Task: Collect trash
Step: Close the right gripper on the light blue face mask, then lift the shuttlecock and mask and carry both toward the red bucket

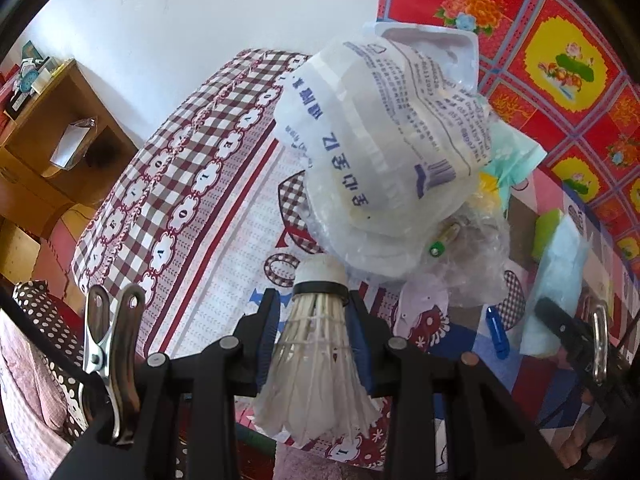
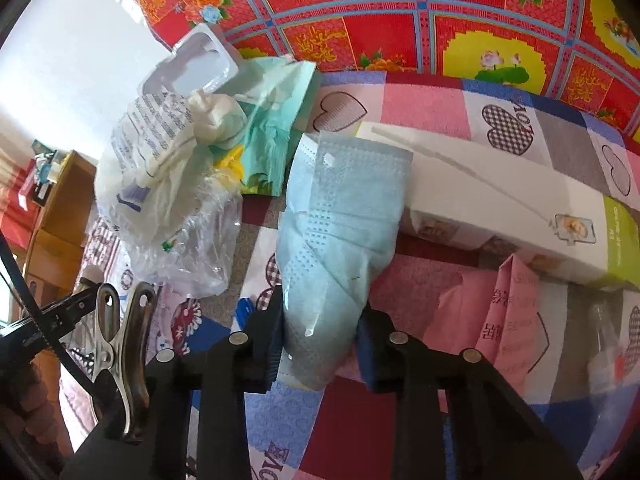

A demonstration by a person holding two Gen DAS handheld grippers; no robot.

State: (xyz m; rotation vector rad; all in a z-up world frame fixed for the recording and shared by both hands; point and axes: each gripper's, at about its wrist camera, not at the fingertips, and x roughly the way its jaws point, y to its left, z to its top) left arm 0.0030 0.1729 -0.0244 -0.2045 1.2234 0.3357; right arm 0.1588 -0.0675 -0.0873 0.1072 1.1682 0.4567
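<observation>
My left gripper is shut on a white feather shuttlecock, its cork end pointing away from me, held above the patterned bedspread. Just beyond it lies a trash pile: a white printed plastic bag, a clear plastic tray, a mint-green bag and crumpled clear film. My right gripper is shut on a light blue face mask, which stands up between the pads. The same trash pile sits to the mask's left.
A long white box lies behind the mask, with a pink printed paper bag in front of it. A blue clip rests on the bedspread. A red floral cloth hangs behind. A wooden shelf stands at the left.
</observation>
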